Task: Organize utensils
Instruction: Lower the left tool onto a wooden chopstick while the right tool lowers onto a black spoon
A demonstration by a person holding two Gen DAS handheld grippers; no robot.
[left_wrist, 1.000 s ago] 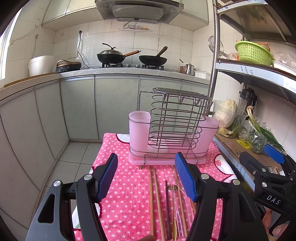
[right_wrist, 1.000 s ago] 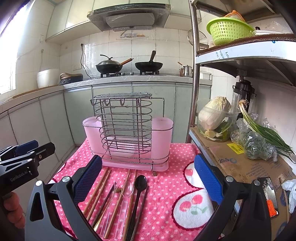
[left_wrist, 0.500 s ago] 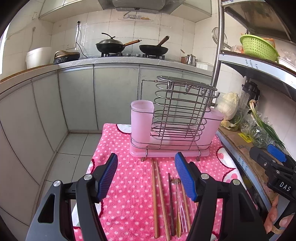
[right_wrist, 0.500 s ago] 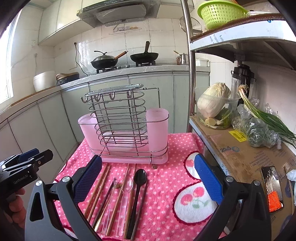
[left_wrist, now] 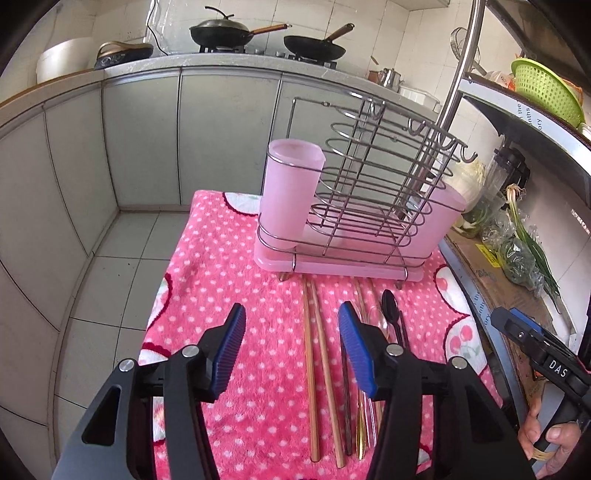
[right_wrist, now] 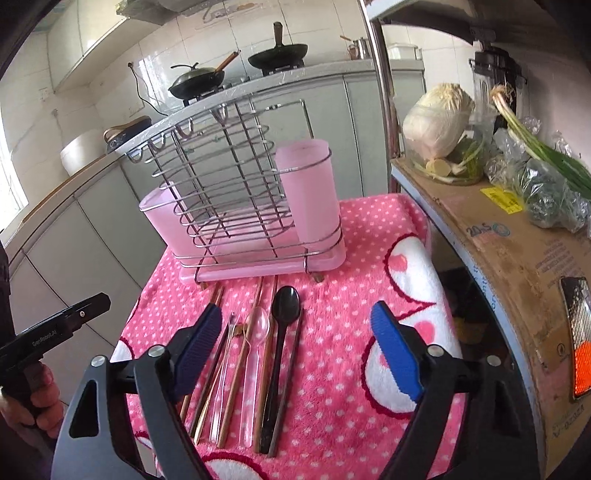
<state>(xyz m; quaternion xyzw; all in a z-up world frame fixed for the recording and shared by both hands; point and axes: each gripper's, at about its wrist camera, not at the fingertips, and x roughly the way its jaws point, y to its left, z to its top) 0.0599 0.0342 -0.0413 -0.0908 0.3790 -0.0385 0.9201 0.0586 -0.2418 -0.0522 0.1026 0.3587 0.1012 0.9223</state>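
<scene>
Several utensils lie side by side on a pink dotted cloth (left_wrist: 229, 266) in front of a wire rack (left_wrist: 369, 184) that holds pink cups (left_wrist: 291, 195). Among them are wooden chopsticks (left_wrist: 314, 350), a black spoon (right_wrist: 284, 306) and a clear spoon (right_wrist: 258, 325). My left gripper (left_wrist: 291, 350) hovers above the cloth over the chopsticks, jaws closing, nothing touching its pads. My right gripper (right_wrist: 297, 347) hangs over the spoons, jaws closing too, with nothing gripped. Each gripper also shows at the edge of the other's view, held by a hand.
A shelf on the right carries a cardboard sheet (right_wrist: 517, 258), a cabbage in a tub (right_wrist: 439, 125) and bagged greens (right_wrist: 546, 192). Grey cabinets and a counter with pans (left_wrist: 221, 33) stand behind. The tiled floor (left_wrist: 118, 280) drops away left of the cloth.
Both grippers have come lower and tipped down toward the utensils, and both views have rolled. The jaws of each stand narrower than before.
</scene>
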